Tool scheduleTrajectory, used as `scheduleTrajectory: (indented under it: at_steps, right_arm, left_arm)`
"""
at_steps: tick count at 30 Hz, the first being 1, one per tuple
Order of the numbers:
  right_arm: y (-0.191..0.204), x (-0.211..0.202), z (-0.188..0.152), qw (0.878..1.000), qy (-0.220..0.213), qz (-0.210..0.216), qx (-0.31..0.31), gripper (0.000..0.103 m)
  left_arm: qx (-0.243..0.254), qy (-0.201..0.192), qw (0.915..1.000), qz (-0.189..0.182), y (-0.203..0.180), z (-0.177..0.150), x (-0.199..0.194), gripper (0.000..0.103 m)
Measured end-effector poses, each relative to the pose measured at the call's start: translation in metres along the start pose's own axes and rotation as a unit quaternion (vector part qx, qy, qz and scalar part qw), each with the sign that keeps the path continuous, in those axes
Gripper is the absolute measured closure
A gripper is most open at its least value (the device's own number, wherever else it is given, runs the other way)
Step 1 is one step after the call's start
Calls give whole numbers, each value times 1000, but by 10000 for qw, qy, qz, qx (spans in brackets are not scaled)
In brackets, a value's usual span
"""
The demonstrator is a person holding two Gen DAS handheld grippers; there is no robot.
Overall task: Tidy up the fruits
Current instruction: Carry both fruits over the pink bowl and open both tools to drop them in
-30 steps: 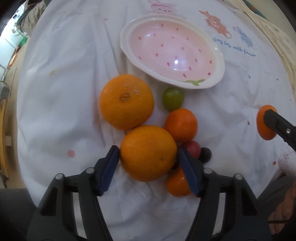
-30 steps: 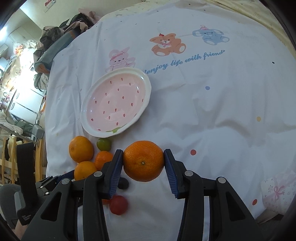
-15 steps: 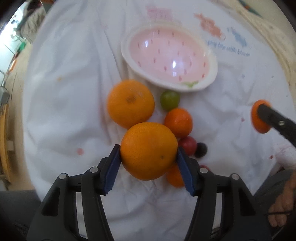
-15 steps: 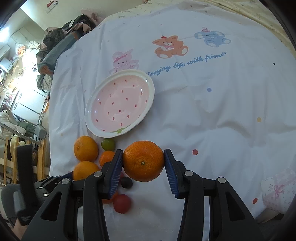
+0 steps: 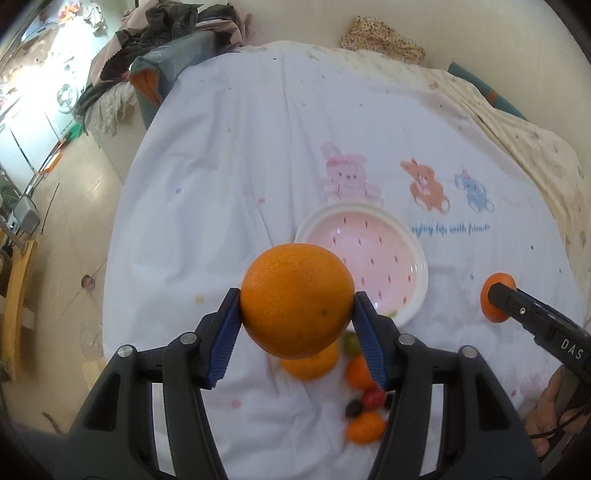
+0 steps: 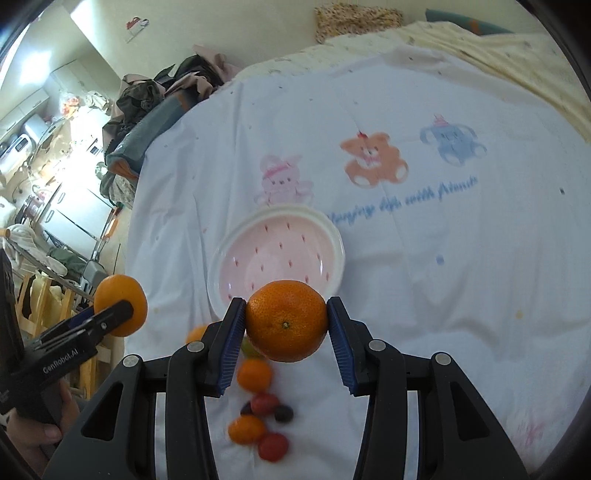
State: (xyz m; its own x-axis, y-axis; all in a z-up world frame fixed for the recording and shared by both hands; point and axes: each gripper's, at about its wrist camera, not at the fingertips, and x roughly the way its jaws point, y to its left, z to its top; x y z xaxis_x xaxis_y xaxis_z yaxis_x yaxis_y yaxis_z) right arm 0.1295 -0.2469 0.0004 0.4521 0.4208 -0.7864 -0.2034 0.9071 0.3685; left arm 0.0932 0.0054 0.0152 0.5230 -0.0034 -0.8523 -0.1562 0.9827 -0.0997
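My left gripper (image 5: pixel 296 325) is shut on a big orange (image 5: pixel 297 301) and holds it in the air, in front of the near rim of the pink strawberry bowl (image 5: pixel 419 291). In the right wrist view my right gripper (image 6: pixel 286 332) is shut on a smaller orange (image 6: pixel 286 320), also lifted, just before the bowl (image 6: pixel 221 266). On the cloth below lie another orange (image 5: pixel 314 365), a tangerine (image 6: pixel 254 374), a green fruit (image 5: pixel 351 341), red fruits (image 6: pixel 272 446), a dark grape (image 6: pixel 283 413) and a small orange fruit (image 6: pixel 245 429). The bowl has nothing in it.
A white cloth with cartoon animals (image 6: pixel 373 158) covers the table. Its left edge drops to the floor (image 5: pixel 55 229). Piled clothes (image 5: pixel 166 33) lie at the back left. A person's hand (image 5: pixel 546 417) holds the right gripper's handle.
My left gripper closed on the big orange and lifted it off the cloth. My right gripper rose a little with its orange. Both views now look further across the table.
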Motion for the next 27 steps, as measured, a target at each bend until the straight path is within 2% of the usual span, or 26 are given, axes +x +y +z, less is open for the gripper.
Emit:
scheduleTrajectory:
  at_steps: [5,11,21,27]
  right_arm:
    - [-1,29,29,9999,71,-53,-69,56]
    - [-15,75,53,9991,407,82,54,56]
    - [-30,144,67,9945,970,245,313,56]
    - [-36,172,72,9912,1197,333,457,56]
  left_arm:
    - [72,66,9999,-57,-6,23,25,48]
    - [353,174,9992,-104,-17,45,66,47]
    - [689,647,9947,-401,-40,42,136,47]
    - [651,887,9926,-506,-47,47,168,47]
